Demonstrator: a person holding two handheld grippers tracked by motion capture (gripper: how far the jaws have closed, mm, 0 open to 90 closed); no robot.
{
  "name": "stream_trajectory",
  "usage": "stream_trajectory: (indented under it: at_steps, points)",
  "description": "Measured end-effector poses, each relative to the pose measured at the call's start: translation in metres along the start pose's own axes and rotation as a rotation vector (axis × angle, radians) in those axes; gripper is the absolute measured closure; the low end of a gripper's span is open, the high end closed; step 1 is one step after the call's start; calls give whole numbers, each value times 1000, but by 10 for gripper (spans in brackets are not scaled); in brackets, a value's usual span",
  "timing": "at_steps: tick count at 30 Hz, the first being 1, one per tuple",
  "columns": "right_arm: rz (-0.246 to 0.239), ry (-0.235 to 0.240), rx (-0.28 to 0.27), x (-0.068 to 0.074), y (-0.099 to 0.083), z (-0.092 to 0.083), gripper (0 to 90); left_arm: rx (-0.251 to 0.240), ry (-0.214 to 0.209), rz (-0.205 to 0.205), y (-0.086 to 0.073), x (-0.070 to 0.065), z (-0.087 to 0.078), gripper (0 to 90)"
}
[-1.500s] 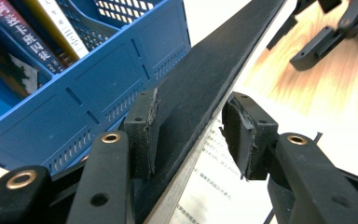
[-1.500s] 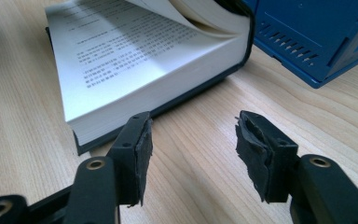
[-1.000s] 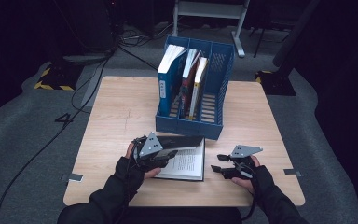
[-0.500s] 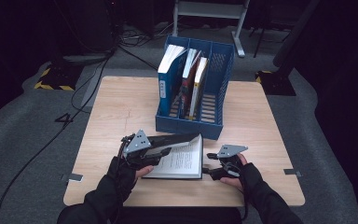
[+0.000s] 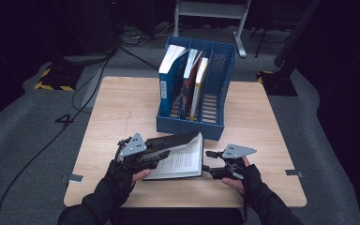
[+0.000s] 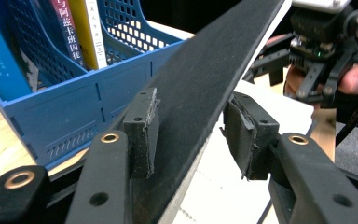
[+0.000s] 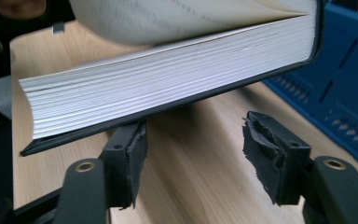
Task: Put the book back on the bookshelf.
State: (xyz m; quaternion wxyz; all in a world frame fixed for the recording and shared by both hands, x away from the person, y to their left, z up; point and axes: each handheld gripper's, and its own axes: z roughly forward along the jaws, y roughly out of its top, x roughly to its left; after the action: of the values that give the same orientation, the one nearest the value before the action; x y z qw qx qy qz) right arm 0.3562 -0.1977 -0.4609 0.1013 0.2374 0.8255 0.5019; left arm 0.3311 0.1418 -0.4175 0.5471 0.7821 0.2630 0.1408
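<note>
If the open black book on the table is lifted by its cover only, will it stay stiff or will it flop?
The book would probably flop open: its black cover looks stiff, but the page block hangs free from it. That block is thick, so it seems fairly heavy. The pages would likely fan rather than stay together.

The black-covered book [image 5: 180,157] lies open on my side of the table, just before the blue file rack [image 5: 218,119]. Its front cover [image 6: 205,88] is raised at a slant above the white printed pages. The thick page block [image 7: 168,77] rests flat, spine toward the rack.
</note>
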Motion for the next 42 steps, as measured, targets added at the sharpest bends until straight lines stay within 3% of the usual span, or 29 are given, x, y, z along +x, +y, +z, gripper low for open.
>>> stream_trajectory:
  at_steps: [9,20,24,32,38,42]
  points:
    - [-9,-6,-31,4,16,0,415,11,27,23,-8,-7,-8,555]
    - [-76,5,-58,16,31,1,425,56,39,42,-18,-18,-10,505]
    - [-79,12,-68,18,33,1,428,65,35,43,-20,-20,-10,496]
    - [-96,31,-92,21,38,-8,438,53,-30,28,-20,-19,-4,493]
    - [-120,18,-112,21,41,-24,438,40,-99,29,-15,-21,9,480]
    - [-137,3,-127,23,44,-33,438,33,-117,39,-12,-24,14,488]
